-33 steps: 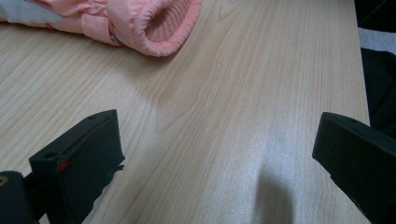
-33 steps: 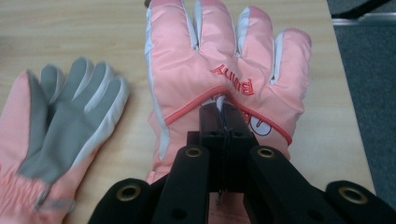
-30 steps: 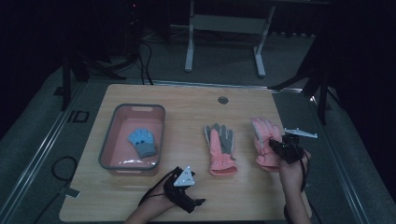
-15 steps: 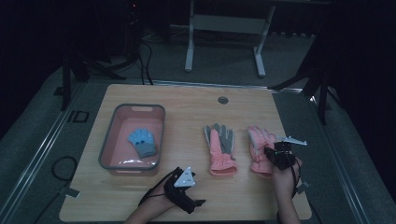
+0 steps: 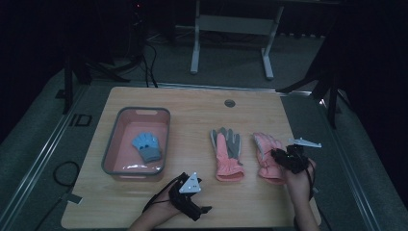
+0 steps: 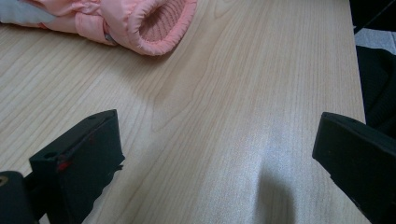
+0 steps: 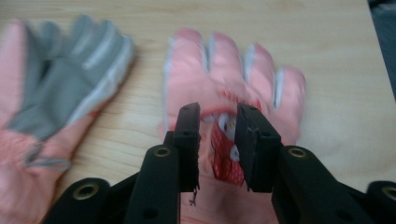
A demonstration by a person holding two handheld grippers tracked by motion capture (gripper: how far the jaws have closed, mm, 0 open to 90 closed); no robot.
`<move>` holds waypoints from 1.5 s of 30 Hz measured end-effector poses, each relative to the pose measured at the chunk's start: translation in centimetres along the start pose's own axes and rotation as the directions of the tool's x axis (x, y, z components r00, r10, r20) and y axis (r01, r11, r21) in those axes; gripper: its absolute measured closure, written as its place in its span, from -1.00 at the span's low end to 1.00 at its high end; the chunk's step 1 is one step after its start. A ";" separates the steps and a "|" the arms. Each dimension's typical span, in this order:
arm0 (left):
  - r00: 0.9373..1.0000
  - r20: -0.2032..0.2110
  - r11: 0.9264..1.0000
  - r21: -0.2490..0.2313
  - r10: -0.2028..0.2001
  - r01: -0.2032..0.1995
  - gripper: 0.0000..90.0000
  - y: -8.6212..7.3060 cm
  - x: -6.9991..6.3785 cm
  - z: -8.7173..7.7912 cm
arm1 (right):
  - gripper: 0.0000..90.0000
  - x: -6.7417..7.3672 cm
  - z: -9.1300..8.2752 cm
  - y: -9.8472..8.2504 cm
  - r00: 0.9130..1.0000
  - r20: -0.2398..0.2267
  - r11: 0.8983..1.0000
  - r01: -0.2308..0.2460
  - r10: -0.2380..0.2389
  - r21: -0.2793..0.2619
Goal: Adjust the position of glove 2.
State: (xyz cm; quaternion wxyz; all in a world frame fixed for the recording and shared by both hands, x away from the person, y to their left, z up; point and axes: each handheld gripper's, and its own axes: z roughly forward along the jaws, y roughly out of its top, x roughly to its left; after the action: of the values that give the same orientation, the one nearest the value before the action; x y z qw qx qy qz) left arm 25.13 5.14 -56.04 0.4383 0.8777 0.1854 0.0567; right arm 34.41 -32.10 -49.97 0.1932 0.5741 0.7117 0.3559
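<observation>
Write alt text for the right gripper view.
A black two-jaw claw, jaws slightly apart after just opening, hangs over the back of a pink padded winter glove lying flat on a light wooden table. A second pink glove with a grey palm lies left.

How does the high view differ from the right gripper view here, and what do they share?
High view alone: a pink bin holding a small blue glove, and the left gripper resting open near the table's front edge. Right gripper view alone: a red patterned patch on the back of the right-hand pink glove, seen between the right gripper's jaws, which have just been opening. Both: that glove and the grey-palmed glove.
</observation>
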 end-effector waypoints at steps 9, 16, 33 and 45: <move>1.000 -0.002 1.000 0.003 0.002 -0.002 -0.96 0.0 0.0 0.0 | 0.38 -2.2 -0.5 1.1 0.973 -0.132 0.981 0.195 -0.192 0.009; 1.000 -0.001 1.000 0.002 0.001 -0.001 -0.96 0.0 0.0 0.0 | 0.31 -2.4 0.7 -1.0 0.975 -0.175 0.989 0.143 -0.134 0.037; 1.000 -0.001 1.000 0.000 -0.002 0.002 -0.96 0.0 0.1 0.1 | 0.98 -1.0 1.5 -2.1 0.990 -0.044 0.991 0.131 -0.131 0.003; 1.000 -0.002 1.000 0.004 0.002 -0.002 -0.96 0.0 0.1 0.0 | 0.99 1.7 -3.5 2.8 0.996 0.027 0.991 0.087 -0.084 -0.106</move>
State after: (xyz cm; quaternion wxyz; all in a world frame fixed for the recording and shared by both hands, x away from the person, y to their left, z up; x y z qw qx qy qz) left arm 25.20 5.16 -56.09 0.4361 0.8787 0.1853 0.0576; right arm 33.51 -31.19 -45.36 0.2468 0.5357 0.7133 0.3786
